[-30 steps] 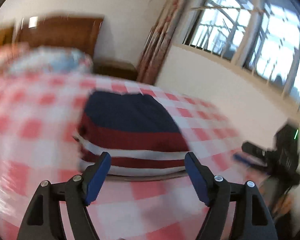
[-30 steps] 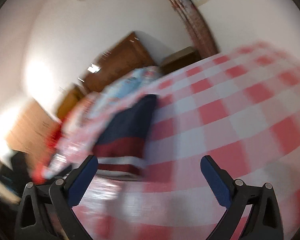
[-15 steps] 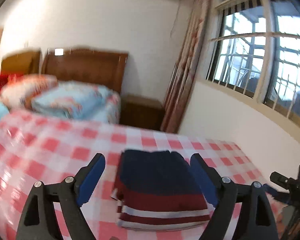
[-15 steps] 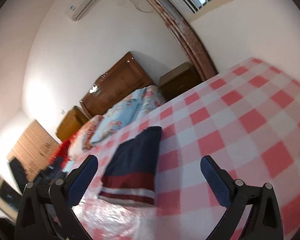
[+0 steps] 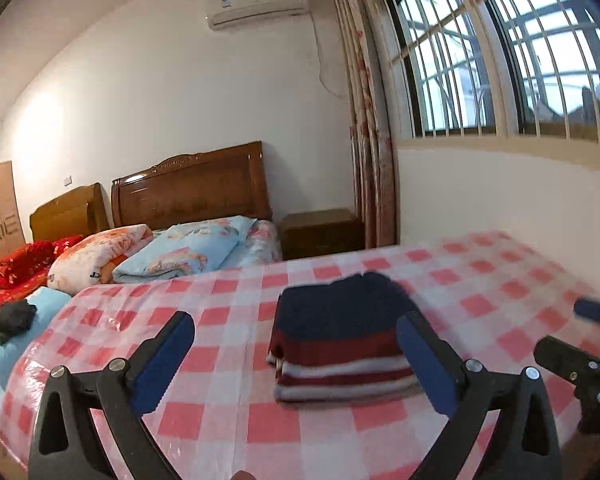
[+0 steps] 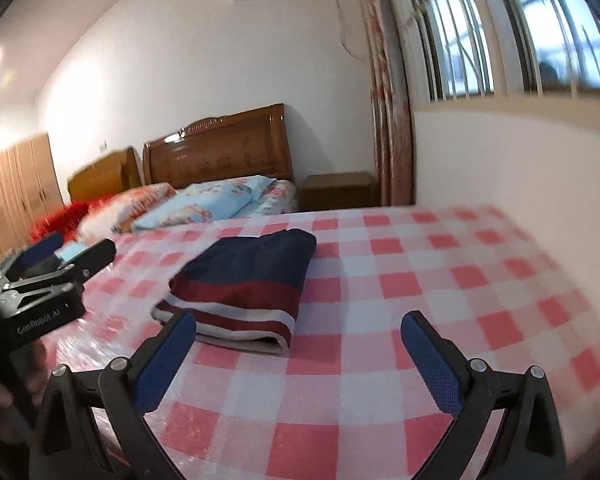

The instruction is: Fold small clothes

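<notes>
A folded small garment (image 5: 340, 332), navy with maroon and white stripes, lies flat on the table's red-and-white checked cloth (image 5: 220, 300). My left gripper (image 5: 295, 318) hovers just short of it, its jaws opening wide with nothing between the blue pads. In the right wrist view the same garment (image 6: 244, 276) lies ahead and to the left on the checked cloth (image 6: 420, 280). My right gripper (image 6: 298, 318) is open and empty, clear of the fabric. The left gripper (image 6: 60, 264) shows at the left edge there, a hand below it. The right gripper (image 5: 580, 360) shows at the left view's right edge.
Beyond the table stands a bed with floral pillows (image 5: 188, 248) and a wooden headboard (image 5: 192, 192). A nightstand (image 5: 320, 232) and a curtain (image 5: 372, 140) stand by the window wall at right. A dark bundle (image 5: 12, 318) lies on blue bedding at left.
Both grippers have pulled back and risen from the folded garment, and both views have rolled level. The left jaws have spread wider. The garment stays folded in place.
</notes>
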